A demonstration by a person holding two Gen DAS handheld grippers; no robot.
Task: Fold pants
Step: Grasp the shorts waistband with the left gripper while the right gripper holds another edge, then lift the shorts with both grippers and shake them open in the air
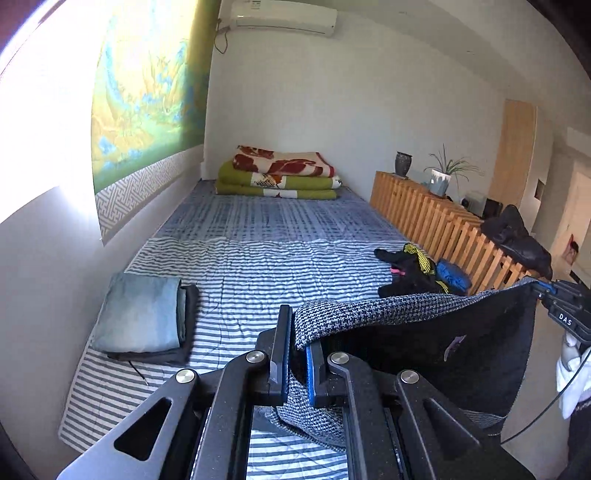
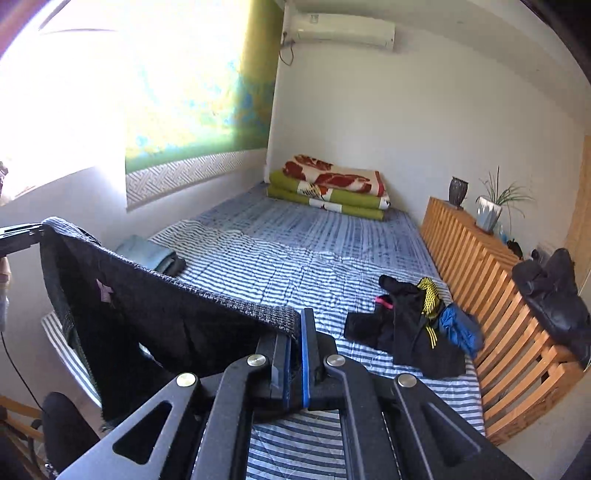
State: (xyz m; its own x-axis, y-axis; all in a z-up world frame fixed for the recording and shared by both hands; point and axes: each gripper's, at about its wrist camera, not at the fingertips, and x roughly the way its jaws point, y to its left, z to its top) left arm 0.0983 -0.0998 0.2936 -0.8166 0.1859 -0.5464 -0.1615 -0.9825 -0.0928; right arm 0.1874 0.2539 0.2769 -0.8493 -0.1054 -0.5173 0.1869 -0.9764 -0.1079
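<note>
Nearest the lens: left hand-held gripper (image 1: 295, 354), jaws nipped tight on one corner of the pants (image 1: 424, 332). Across the span, right hand-held gripper (image 2: 295, 354), equally clamped on the opposite corner. Between them, grey houndstooth cloth with a dark inner face, stretched as a sagging band and hanging clear above the near end of the bed (image 2: 258, 266). Not possible to tell whether waistband or hem is held.

Judged step: lifting and spreading the garment before laying it flat. To do it well: keep both grips level, draw apart just enough to take out the sag without straining the weave, let the loose length hang straight and untwisted, then lower onto the open striped patch near the foot. Worth checking that each jaw holds both layers, since a single layer would slip and skew the fold. Likely best to lay the far edge first and drag lightly to smooth wrinkles.

Surface: soft striped sheet, slightly rumpled, so creases may print through. At the left edge, a folded stack (image 1: 144, 321), blue-grey over black, well apart from the landing patch. On the right, a clothes heap (image 2: 410, 328), black, yellow and blue, beside the wooden rail (image 2: 491, 288); best avoided when lowering. At the head, folded quilts (image 1: 280, 173). Beyond the rail, a vase (image 1: 402, 164) and a plant (image 1: 441, 177). On the left wall, a hanging (image 1: 147, 92); above, an air conditioner (image 1: 280, 16). Strong glare from the window side.
</note>
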